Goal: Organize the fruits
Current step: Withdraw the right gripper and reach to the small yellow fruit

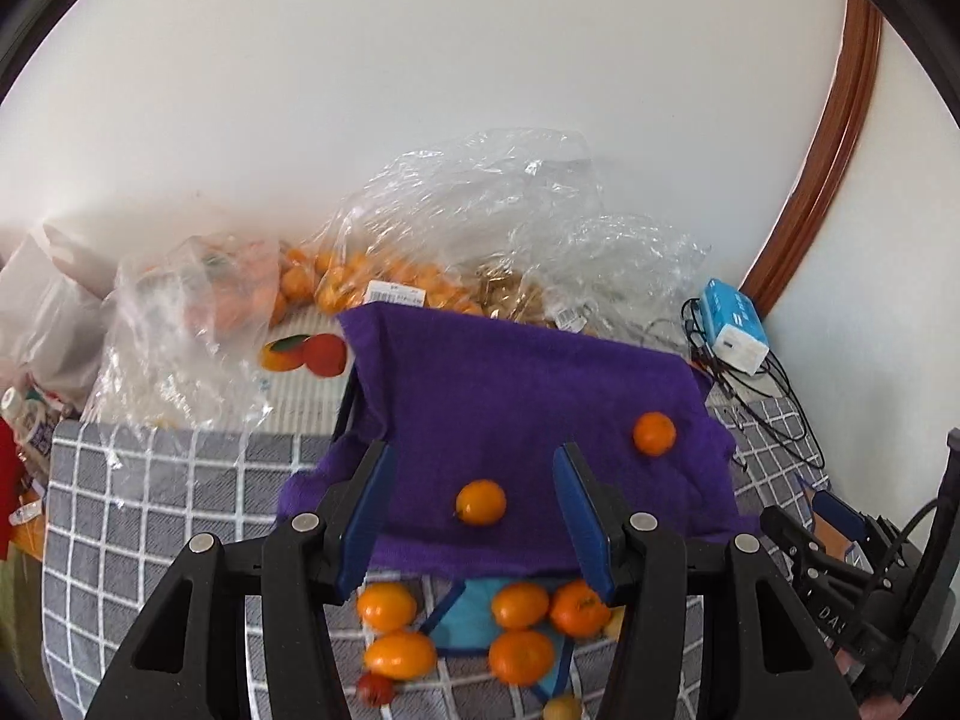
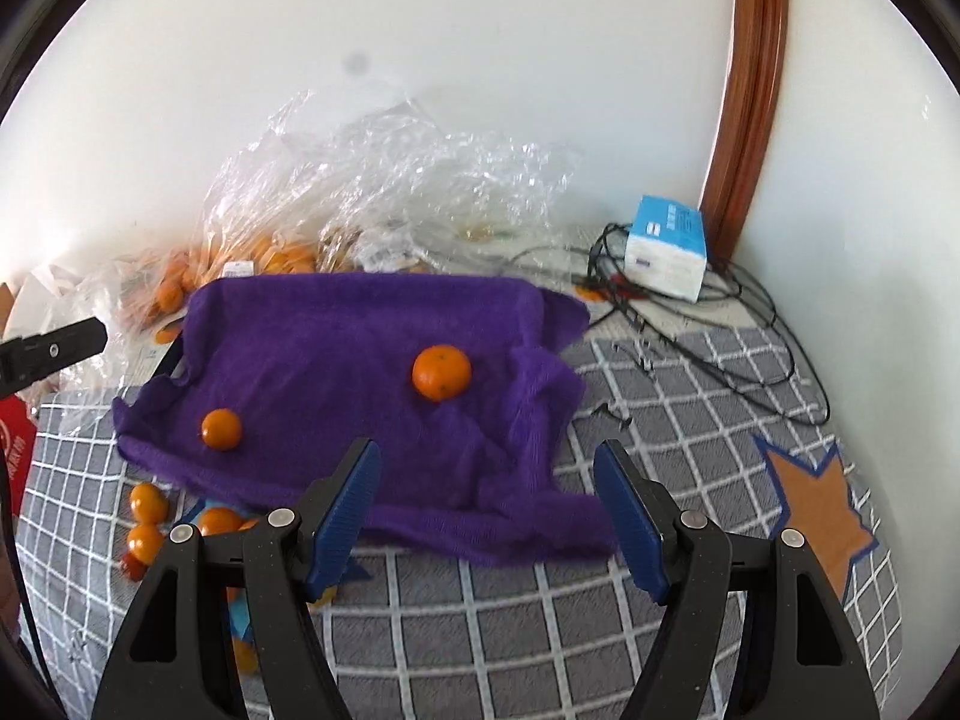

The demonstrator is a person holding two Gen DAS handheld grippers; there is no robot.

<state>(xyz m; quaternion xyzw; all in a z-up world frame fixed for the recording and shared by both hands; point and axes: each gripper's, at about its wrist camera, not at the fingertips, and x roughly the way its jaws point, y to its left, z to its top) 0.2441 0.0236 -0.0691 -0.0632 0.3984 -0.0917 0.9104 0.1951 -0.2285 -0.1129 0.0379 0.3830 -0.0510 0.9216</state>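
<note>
A purple cloth [image 1: 528,396] [image 2: 360,360] lies over a raised stand on the grey checked table. Two small oranges rest on it, one nearer [image 1: 480,501] [image 2: 221,429] and one farther right [image 1: 654,433] [image 2: 441,372]. Several loose oranges [image 1: 521,603] [image 2: 147,504] lie on a blue star mat below the cloth's front edge. My left gripper [image 1: 474,510] is open, its jaws either side of the nearer orange, which sits beyond them. My right gripper [image 2: 486,510] is open and empty over the cloth's front edge.
Clear plastic bags with more oranges [image 1: 384,282] [image 2: 264,252] stand at the back by the wall. A blue-white box [image 1: 735,324] [image 2: 666,252] sits on tangled black cables [image 2: 738,336] at the right. An orange star mat [image 2: 822,504] lies at the right.
</note>
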